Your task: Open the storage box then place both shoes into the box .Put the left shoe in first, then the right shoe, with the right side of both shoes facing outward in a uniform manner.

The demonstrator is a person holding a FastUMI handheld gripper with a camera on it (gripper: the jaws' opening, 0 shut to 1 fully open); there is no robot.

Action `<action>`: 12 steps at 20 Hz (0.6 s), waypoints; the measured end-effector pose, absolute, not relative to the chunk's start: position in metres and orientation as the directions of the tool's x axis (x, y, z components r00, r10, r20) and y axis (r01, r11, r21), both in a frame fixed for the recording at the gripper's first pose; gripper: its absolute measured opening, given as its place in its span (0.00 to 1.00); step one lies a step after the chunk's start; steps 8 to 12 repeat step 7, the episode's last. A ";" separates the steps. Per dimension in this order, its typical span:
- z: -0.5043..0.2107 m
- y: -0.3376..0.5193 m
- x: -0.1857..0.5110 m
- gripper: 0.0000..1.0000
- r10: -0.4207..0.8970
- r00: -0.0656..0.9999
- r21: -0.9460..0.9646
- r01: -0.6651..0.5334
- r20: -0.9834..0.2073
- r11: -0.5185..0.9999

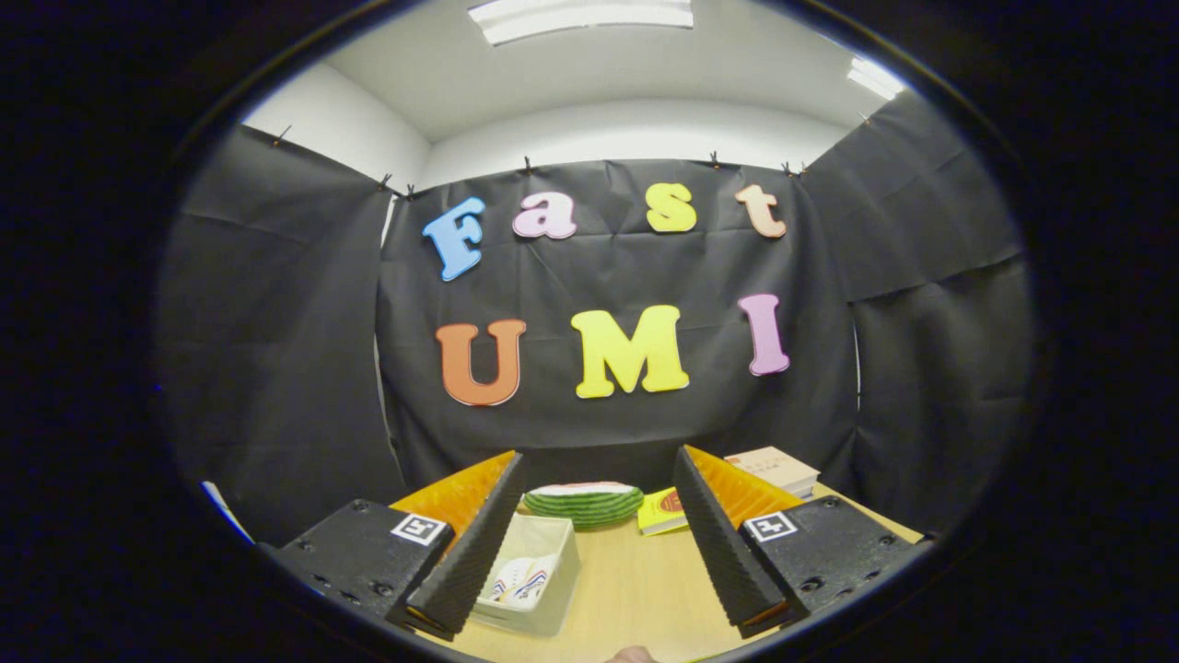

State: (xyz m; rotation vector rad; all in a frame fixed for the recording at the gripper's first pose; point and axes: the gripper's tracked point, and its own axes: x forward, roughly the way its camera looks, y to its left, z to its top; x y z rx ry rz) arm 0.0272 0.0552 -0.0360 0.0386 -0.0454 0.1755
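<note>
our tongs stand apart, empty, above the tabletop; the open storage box holds a shoe, so we judge the other follows.

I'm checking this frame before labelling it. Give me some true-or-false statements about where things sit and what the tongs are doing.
1. The tongs are open and hold nothing. True.
2. The white storage box lies on the wooden table between the fingers. True; it sits close to one finger.
3. The box is closed with a lid. False; its top is open, and something white with coloured stripes lies inside.
4. A watermelon-patterned item lies beyond the box. True.
5. The stacked books are inside the box. False; they rest at the table's far side.
</note>
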 end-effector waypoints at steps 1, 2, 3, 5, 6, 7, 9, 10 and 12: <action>-0.037 0.050 0.024 1.00 0.164 0.985 0.034 -0.166 0.050 0.986; -0.038 0.045 0.021 1.00 0.157 0.986 0.029 -0.159 0.049 0.987; -0.037 0.043 0.018 1.00 0.158 0.986 0.020 -0.159 0.052 0.987; -0.035 0.036 0.010 1.00 0.150 0.986 0.004 -0.150 0.068 0.989; -0.034 0.034 0.008 1.00 0.148 0.986 -0.008 -0.148 0.081 0.989; -0.033 0.031 0.005 1.00 0.139 0.986 -0.014 -0.138 0.094 0.990; -0.033 0.031 0.005 1.00 0.139 0.986 -0.014 -0.138 0.094 0.990; -0.033 0.031 0.005 1.00 0.139 0.986 -0.014 -0.138 0.094 0.990; -0.033 0.031 0.005 1.00 0.139 0.986 -0.014 -0.138 0.094 0.990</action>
